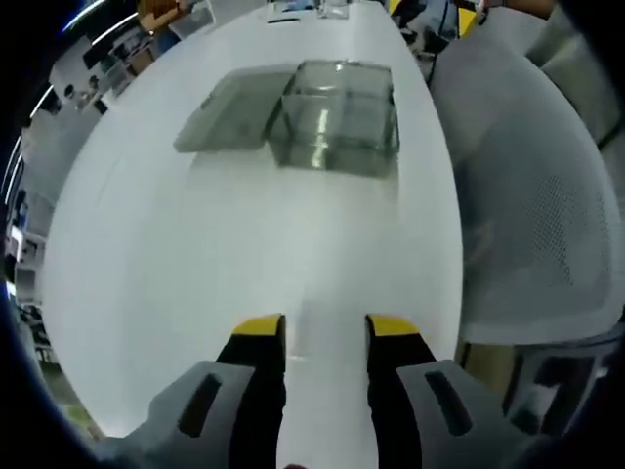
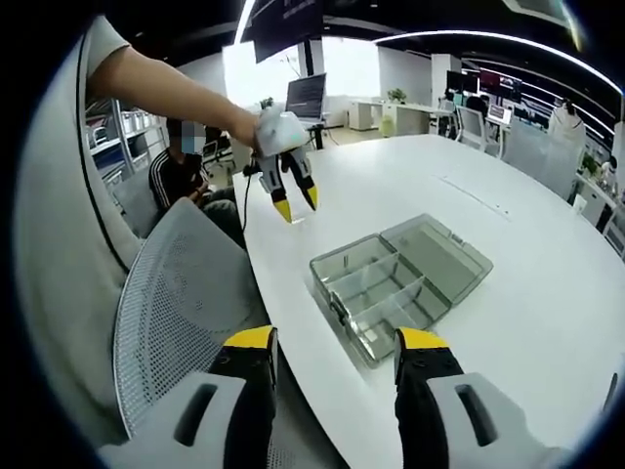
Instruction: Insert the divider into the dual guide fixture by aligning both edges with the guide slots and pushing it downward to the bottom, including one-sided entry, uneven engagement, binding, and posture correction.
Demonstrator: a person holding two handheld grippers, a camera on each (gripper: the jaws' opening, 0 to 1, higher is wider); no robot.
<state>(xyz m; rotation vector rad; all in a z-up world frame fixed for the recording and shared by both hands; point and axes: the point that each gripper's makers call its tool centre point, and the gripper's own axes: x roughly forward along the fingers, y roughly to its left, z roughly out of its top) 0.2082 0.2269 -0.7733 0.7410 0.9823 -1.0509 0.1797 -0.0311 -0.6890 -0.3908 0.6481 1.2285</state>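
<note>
Clear plastic compartment box with lid laid open, mid white counter, bare surface around it, left claw spread, right claw spread, both empty, dividers hard to make out.

The left gripper, grey-bodied with two black jaws tipped in yellow, hangs above the white table with its jaws apart and nothing between them. In the right gripper view it points downward near the table's far edge, held by a person's bare forearm reaching in from the left. The right gripper, of the same build, hovers over the table's near edge, jaws spread wide and empty.
</note>
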